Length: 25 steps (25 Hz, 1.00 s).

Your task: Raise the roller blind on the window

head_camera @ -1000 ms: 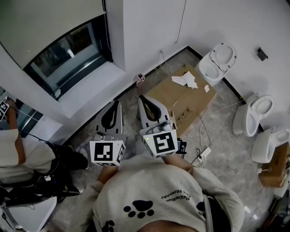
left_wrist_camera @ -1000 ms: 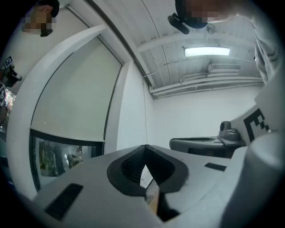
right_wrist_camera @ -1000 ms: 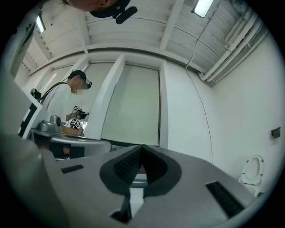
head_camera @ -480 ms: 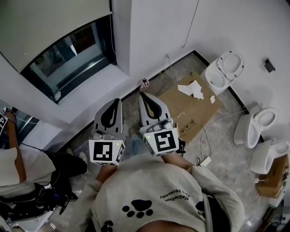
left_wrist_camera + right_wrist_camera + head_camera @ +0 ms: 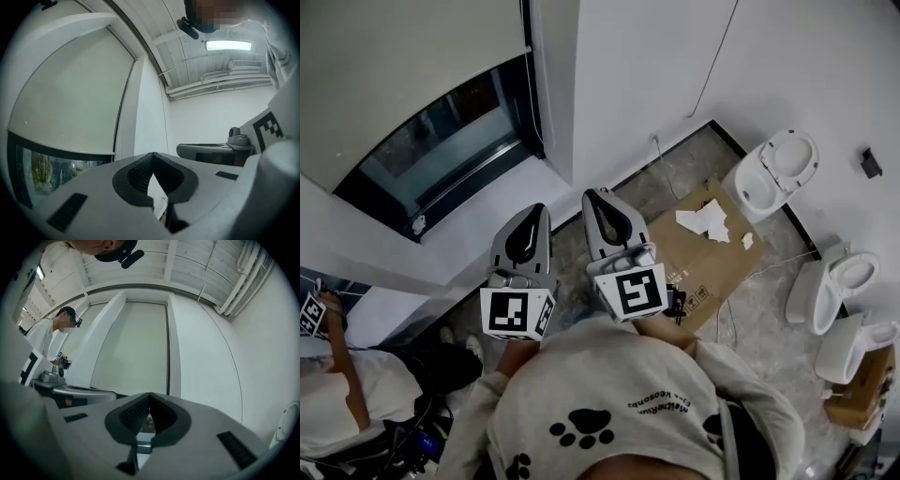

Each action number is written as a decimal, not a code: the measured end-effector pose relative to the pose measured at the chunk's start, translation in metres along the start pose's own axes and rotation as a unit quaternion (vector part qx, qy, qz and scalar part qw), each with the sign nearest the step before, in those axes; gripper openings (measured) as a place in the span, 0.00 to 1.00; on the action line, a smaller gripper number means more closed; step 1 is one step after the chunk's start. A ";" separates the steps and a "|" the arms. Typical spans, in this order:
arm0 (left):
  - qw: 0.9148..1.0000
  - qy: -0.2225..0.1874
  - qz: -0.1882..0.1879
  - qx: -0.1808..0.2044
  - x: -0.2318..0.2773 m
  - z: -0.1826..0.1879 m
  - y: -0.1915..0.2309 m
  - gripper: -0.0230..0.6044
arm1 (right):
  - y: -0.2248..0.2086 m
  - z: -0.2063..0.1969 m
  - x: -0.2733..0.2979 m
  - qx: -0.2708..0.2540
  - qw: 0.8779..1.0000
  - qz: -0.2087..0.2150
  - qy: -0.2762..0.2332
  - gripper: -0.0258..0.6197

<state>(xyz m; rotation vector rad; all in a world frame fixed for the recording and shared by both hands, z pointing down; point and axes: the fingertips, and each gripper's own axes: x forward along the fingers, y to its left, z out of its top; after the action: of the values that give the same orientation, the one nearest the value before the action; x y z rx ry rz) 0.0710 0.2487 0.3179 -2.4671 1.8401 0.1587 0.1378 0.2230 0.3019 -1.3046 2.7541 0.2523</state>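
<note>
Apparently approaching: left gripper (image 5: 540, 212) and right gripper (image 5: 594, 197), closed and empty, face the roller blind (image 5: 403, 84); next, grasp its cord, perhaps the dark line (image 5: 526, 28) upper centre.

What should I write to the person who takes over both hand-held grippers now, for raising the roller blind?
Left hand-held gripper: shut, empty, pointing toward the window.
Right hand-held gripper: shut, empty, beside the left one.
Roller blind: covers most of the window; only a strip of glass shows under its bottom edge.
Done: nothing yet; neither gripper touches the blind.
Left: find the pull cord, possibly the thin dark line at the blind's right edge, grip it and raise the blind.
</note>
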 end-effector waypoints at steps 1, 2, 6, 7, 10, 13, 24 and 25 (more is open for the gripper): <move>1.000 -0.001 0.002 0.000 0.010 -0.001 0.005 0.05 | -0.004 -0.002 0.010 0.000 1.000 0.007 -0.003 0.05; 1.000 -0.002 0.005 -0.001 0.018 -0.002 0.009 0.05 | -0.008 -0.004 0.019 0.000 1.000 0.012 -0.005 0.05; 1.000 -0.003 0.014 0.003 0.049 -0.008 0.027 0.05 | -0.025 -0.011 0.052 -0.001 1.000 0.022 -0.005 0.05; 1.000 -0.002 0.018 0.003 0.054 -0.009 0.032 0.05 | -0.029 -0.012 0.059 -0.001 1.000 0.022 -0.004 0.05; 1.000 0.000 0.028 0.006 0.063 -0.011 0.043 0.05 | -0.034 -0.013 0.076 -0.001 1.000 0.030 -0.010 0.05; 0.999 0.002 0.032 0.006 0.067 -0.013 0.047 0.05 | -0.036 -0.017 0.083 0.003 0.999 0.034 -0.006 0.05; 1.000 0.004 0.024 -0.002 0.089 -0.018 0.065 0.05 | -0.033 -0.025 0.103 -0.004 0.999 0.043 -0.003 0.05; 1.000 0.004 0.022 -0.003 0.093 -0.019 0.068 0.05 | -0.034 -0.027 0.107 -0.005 0.999 0.042 -0.002 0.05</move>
<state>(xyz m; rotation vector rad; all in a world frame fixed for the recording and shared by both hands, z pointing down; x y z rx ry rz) 0.0331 0.1390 0.3268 -2.4358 1.9015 0.1578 0.0956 0.1155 0.3087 -1.1908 2.8119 0.2744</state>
